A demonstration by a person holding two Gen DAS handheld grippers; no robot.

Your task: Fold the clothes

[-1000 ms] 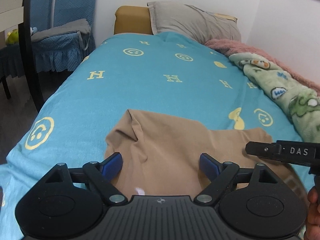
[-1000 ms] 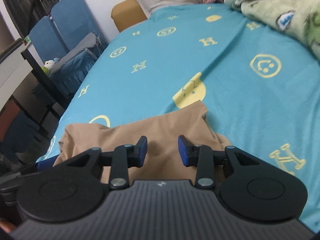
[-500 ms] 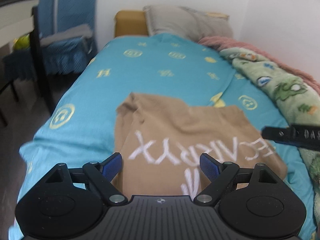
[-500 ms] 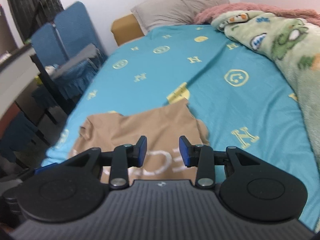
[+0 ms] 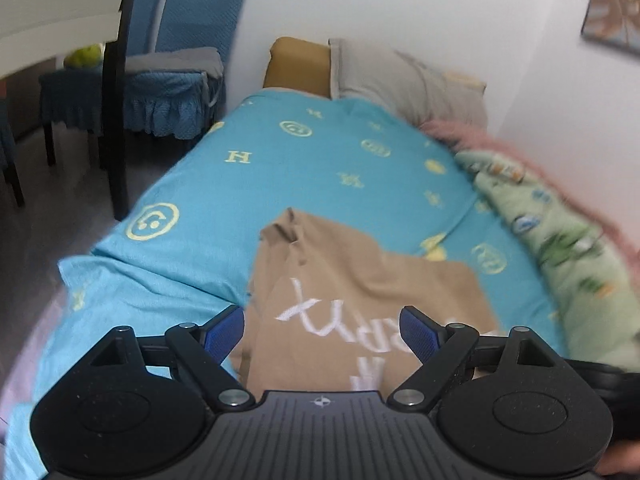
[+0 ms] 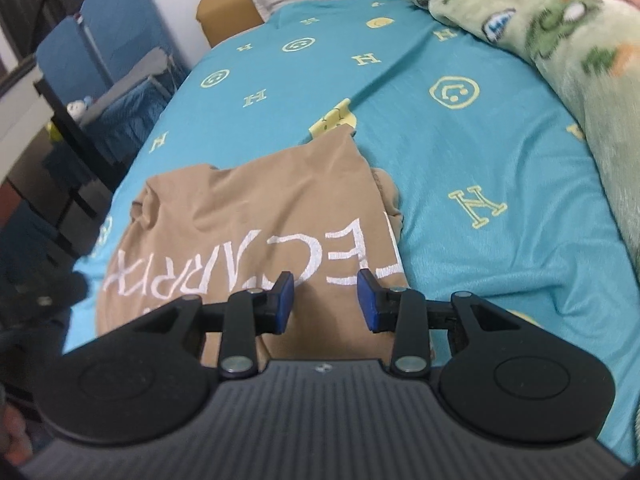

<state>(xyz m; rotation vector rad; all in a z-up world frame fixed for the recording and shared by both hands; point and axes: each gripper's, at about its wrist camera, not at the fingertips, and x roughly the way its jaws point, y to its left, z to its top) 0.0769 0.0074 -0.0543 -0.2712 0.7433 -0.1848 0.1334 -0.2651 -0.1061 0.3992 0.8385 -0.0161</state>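
A tan shirt [image 5: 360, 280] with large white letters lies folded over on the blue bedspread [image 5: 300, 176], near the bed's front edge. My left gripper [image 5: 322, 330] hovers above the shirt's near left part, jaws wide open and nothing between them. From the right wrist view the same tan shirt [image 6: 256, 216] shows its white lettering. My right gripper [image 6: 325, 302] hangs over the shirt's near right edge, jaws partly apart with nothing pinched between the blue pads [image 6: 285, 300].
A green patterned blanket [image 6: 560, 40] and a pink one [image 5: 500, 144] lie along the bed's right side by the wall. A grey pillow [image 5: 400, 76] is at the head. Blue-covered chairs [image 5: 172, 76] and a dark table leg [image 5: 116, 120] stand left of the bed.
Both grippers have pulled back and up from the shirt, so more of it and its white lettering came into view. The shirt lies where it was. Neither gripper's opening changed.
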